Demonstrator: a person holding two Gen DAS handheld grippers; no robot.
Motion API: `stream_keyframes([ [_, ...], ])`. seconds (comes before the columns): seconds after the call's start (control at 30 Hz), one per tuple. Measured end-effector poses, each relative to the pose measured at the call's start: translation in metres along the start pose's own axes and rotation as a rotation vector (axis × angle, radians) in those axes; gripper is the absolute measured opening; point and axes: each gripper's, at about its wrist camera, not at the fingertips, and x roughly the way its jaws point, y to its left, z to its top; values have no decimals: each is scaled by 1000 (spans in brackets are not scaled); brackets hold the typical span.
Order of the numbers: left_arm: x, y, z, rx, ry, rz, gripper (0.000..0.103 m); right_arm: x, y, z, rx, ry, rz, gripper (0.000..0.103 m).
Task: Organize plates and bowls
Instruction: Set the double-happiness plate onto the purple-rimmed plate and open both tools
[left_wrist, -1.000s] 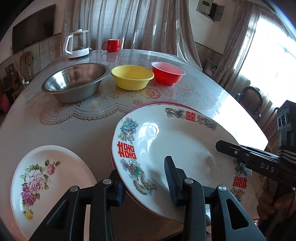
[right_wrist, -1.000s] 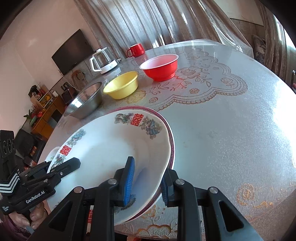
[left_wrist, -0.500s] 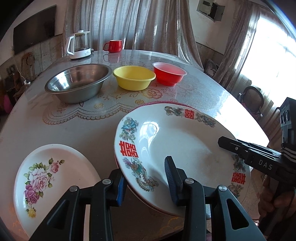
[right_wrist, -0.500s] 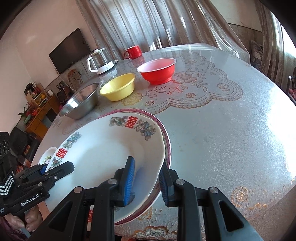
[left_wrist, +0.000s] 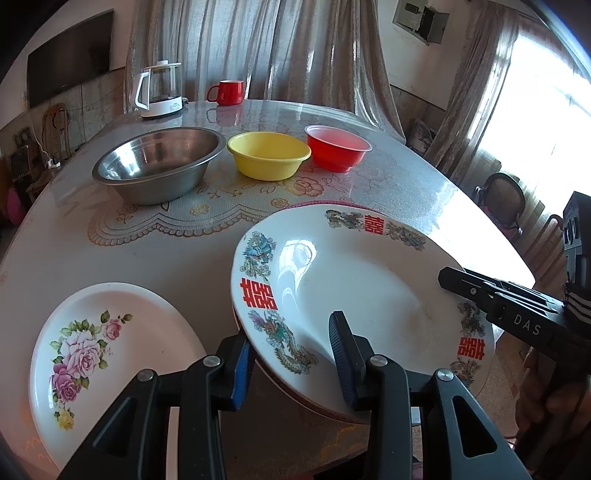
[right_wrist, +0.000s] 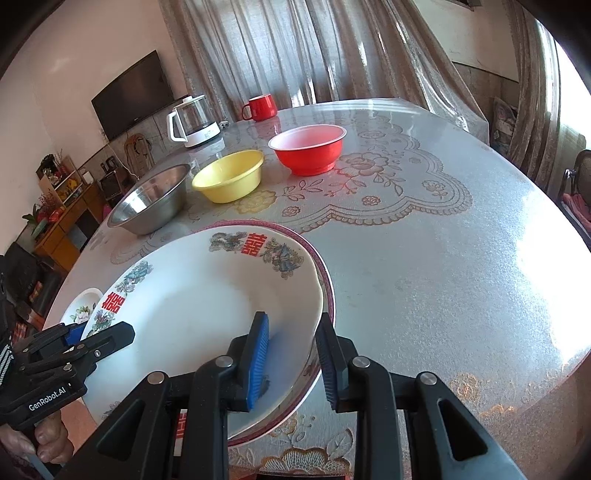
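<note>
Left wrist view, left to right. A white plate with a pink rose print (left_wrist: 107, 350) lies flat at the near left of the round table (left_wrist: 424, 192), apart from the other plates. Beyond it stand a stainless steel bowl (left_wrist: 159, 168), a yellow bowl (left_wrist: 269, 155) and a red bowl (left_wrist: 338, 147) in a row, close together; whether their rims touch cannot be told. Behind them are a glass kettle (left_wrist: 160, 92) and a red mug (left_wrist: 227, 92).

The left gripper (left_wrist: 291, 360) has its jaws set astride the near left rim of a white plate with red characters and dragon print (left_wrist: 354, 288), one finger under the rim, one over it. This plate is tilted, its near side raised, and sits over a second plate with a maroon rim (right_wrist: 327, 275), which lies on the table under it.

The right gripper (right_wrist: 291, 363) straddles the same upper plate at its near right rim, blue pad inside the dish, other finger outside. Whether the pads of either gripper press firmly on the rim cannot be told; both sets of jaws are narrow, with the rim between them.

A hand (right_wrist: 48, 435) holds the left gripper's handle at the lower left of the right wrist view.
</note>
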Motion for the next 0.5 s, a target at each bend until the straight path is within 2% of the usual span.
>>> stream_keyframes([
  [0.1,0,-4,-2,25,-5,13,38,-5,2,0,-13,-33,-50,27],
  [0.23,3,-3,-3,13,6,-7,38,-8,6,2,-44,-57,-38,28],
  [0.4,-1,-5,-3,27,-12,19,38,-5,9,0,-47,-38,-23,28],
  [0.5,-3,-3,-2,28,-21,18,38,-20,1,6,-17,-113,-25,28],
])
